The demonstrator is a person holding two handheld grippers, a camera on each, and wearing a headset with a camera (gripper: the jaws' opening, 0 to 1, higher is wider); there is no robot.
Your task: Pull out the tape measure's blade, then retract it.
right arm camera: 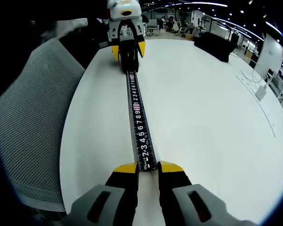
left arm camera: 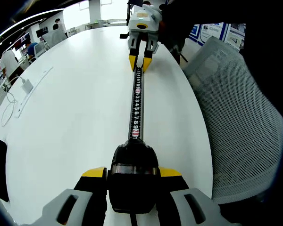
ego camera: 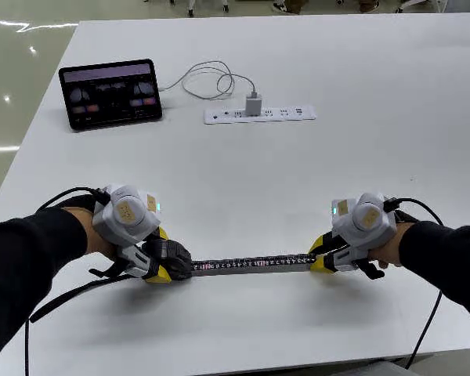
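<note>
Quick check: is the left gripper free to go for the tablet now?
Probably not. The table toward the tablet looks bare, but the left gripper is shut on the tape measure case, its blade stretched to the right gripper.

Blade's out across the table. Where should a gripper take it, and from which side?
At its free tip, coming in lengthwise from the end opposite the case. The blade is a thin flat strip along the table, so the tip likely gives the straightest pull. The right gripper is shut there, a jaw at each edge; the left gripper clamps the case.
</note>
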